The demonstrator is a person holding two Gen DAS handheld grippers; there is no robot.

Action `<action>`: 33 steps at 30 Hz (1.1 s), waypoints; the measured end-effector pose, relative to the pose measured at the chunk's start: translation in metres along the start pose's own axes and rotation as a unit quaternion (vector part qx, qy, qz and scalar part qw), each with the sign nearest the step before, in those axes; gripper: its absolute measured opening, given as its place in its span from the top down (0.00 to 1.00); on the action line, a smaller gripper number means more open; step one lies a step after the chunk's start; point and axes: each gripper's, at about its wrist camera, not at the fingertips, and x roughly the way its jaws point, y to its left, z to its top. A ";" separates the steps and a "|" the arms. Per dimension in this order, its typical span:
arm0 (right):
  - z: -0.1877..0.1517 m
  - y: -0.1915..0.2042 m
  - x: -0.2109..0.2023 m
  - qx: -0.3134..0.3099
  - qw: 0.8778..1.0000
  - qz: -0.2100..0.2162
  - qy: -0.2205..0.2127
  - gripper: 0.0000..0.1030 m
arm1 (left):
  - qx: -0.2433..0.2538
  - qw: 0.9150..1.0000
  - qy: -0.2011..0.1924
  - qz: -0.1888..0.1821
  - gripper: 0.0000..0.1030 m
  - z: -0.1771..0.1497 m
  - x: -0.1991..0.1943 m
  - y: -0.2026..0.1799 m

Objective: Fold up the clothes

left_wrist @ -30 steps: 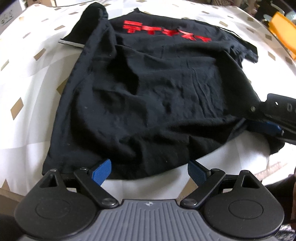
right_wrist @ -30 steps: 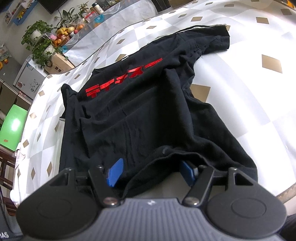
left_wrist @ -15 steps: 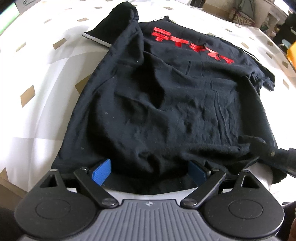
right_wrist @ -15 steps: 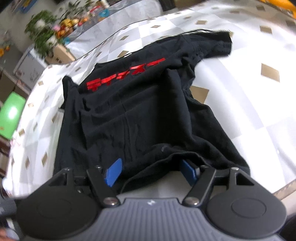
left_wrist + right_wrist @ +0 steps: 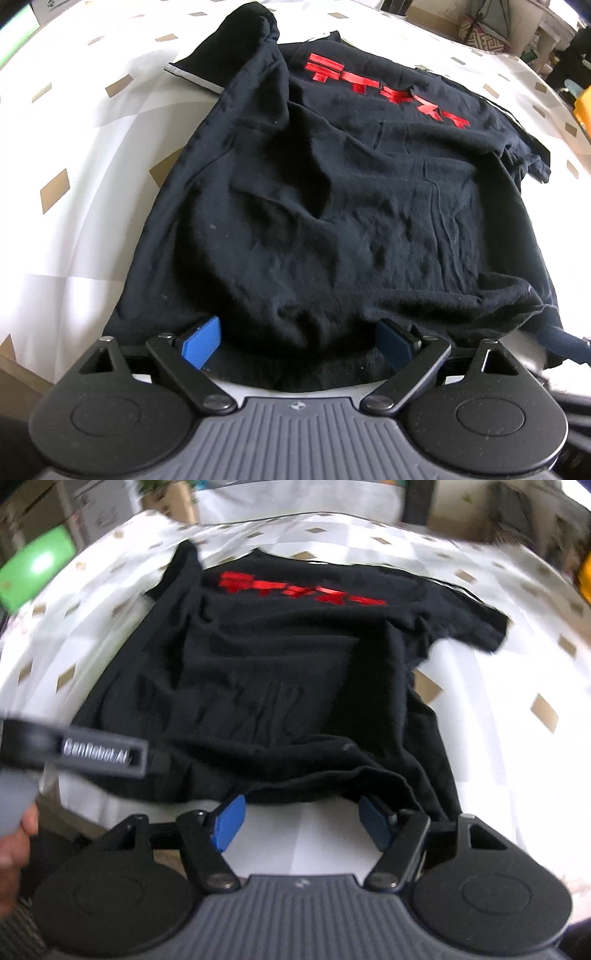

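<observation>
Since a second ago the left wrist view has closed in on the black T-shirt (image 5: 332,221), so that its near hem, then short of the blue pads, now lies between them, and the right gripper that stood at the right edge has all but dropped out of sight. In this view the left gripper (image 5: 299,345) has its fingers (image 5: 201,345) spread wide, one on each side of the bunched hem – whether the pads press the cloth I cannot tell. The shirt lies spread and wrinkled on the white tabletop (image 5: 74,221) with tan diamonds, its red lettering (image 5: 388,88) at the far end. The right wrist view is blurred by motion and has swung round: the shirt (image 5: 295,686) now sits squarely ahead, lettering (image 5: 299,590) level across the top. The right gripper (image 5: 301,821) has its fingers (image 5: 229,823) closing, still well apart, their tips at the hem's edge – only bare tabletop (image 5: 299,834) shows between the pads. At the left edge the left gripper's body (image 5: 92,755) comes into frame, with part of a hand (image 5: 14,834) below it.
</observation>
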 end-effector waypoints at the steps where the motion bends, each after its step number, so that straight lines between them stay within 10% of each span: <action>1: 0.000 0.002 0.002 -0.006 1.000 -0.002 0.002 0.41 | -0.004 1.000 0.000 -0.002 0.12 0.001 0.000 0.001; 17: -0.001 0.020 0.020 -0.047 0.998 -0.033 -0.003 0.41 | -0.022 1.000 0.003 -0.022 0.12 0.004 -0.001 0.016; 33: 0.022 -0.002 0.022 0.047 0.998 -0.004 -0.038 0.41 | 0.031 0.999 0.001 -0.014 0.12 -0.002 -0.028 0.011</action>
